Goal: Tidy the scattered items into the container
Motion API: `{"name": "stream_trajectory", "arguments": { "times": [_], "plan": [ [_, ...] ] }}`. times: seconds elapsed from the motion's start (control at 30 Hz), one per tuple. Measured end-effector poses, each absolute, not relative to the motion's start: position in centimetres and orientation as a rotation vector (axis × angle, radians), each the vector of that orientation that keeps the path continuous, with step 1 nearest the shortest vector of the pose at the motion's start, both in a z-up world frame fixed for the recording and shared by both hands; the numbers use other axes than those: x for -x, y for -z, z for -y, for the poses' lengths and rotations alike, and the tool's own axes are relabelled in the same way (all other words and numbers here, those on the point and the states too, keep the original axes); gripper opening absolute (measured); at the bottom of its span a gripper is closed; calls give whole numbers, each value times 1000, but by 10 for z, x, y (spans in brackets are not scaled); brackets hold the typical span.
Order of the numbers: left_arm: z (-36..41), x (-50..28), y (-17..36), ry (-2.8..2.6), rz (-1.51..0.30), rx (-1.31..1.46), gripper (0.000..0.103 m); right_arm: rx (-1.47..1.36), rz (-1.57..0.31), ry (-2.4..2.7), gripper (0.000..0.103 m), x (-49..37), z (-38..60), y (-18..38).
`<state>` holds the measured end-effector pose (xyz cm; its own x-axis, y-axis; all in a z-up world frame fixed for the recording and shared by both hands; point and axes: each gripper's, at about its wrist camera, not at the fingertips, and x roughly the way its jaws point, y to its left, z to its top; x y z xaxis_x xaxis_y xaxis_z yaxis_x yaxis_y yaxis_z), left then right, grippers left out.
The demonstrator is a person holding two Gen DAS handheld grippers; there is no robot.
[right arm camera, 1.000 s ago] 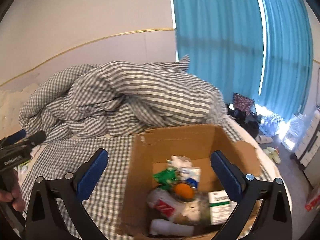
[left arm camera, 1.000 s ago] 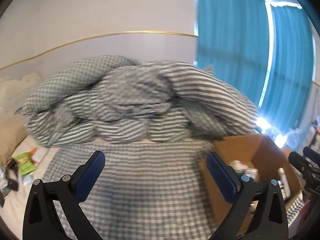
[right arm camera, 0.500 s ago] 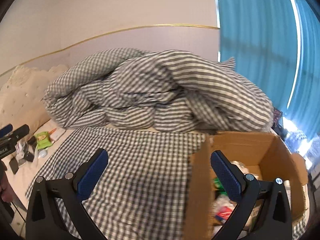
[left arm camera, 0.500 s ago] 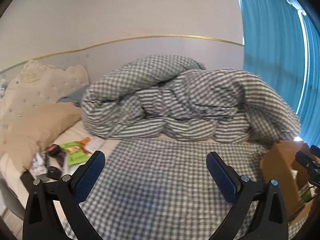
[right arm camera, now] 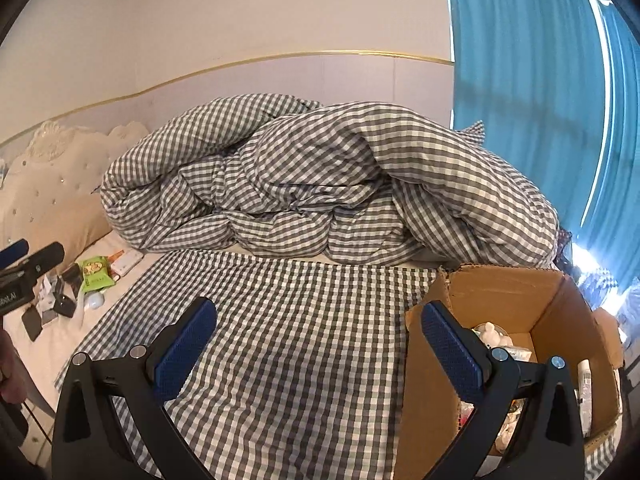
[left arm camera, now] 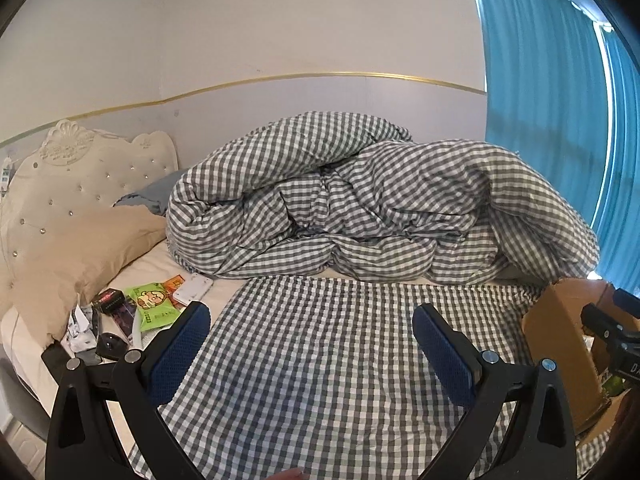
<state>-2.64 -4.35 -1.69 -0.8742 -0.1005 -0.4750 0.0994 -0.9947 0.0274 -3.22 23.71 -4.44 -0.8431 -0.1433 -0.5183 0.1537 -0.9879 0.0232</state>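
Box [right arm camera: 516, 304] now rightward, partly filled.

We see a bed [left arm camera: 320, 380] running left to right, with a headboard [left arm camera: 80, 172] at its left end and a pillow [left arm camera: 80, 248] leaning against it. A bunched duvet [left arm camera: 360, 208] lies along the far side, against the wall [left arm camera: 280, 32]. Before the pillow, small items [left arm camera: 132, 316] lie scattered near the bed's front edge. A box [right arm camera: 520, 304] sits on the bed's right end, with things [right arm camera: 516, 354] inside it. A curtain [right arm camera: 540, 80] hangs behind the box, at far right.
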Motion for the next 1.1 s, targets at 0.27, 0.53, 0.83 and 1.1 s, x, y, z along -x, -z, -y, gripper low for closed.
{"name": "stream_trajectory", "arguments": {
  "times": [0.27,0.53,0.83,1.1],
  "plan": [
    [25,26,17,2986,55,-740,103,-818,49,2897,103,32,-249,41],
    [27,26,18,2995,17,-759,103,-817,41,2900,103,29,-247,40],
    [29,27,21,2989,14,-775,103,-815,16,2898,103,26,-242,39],
    [27,26,23,2991,15,-780,103,-820,27,2901,103,24,-246,39]
  ]
}}
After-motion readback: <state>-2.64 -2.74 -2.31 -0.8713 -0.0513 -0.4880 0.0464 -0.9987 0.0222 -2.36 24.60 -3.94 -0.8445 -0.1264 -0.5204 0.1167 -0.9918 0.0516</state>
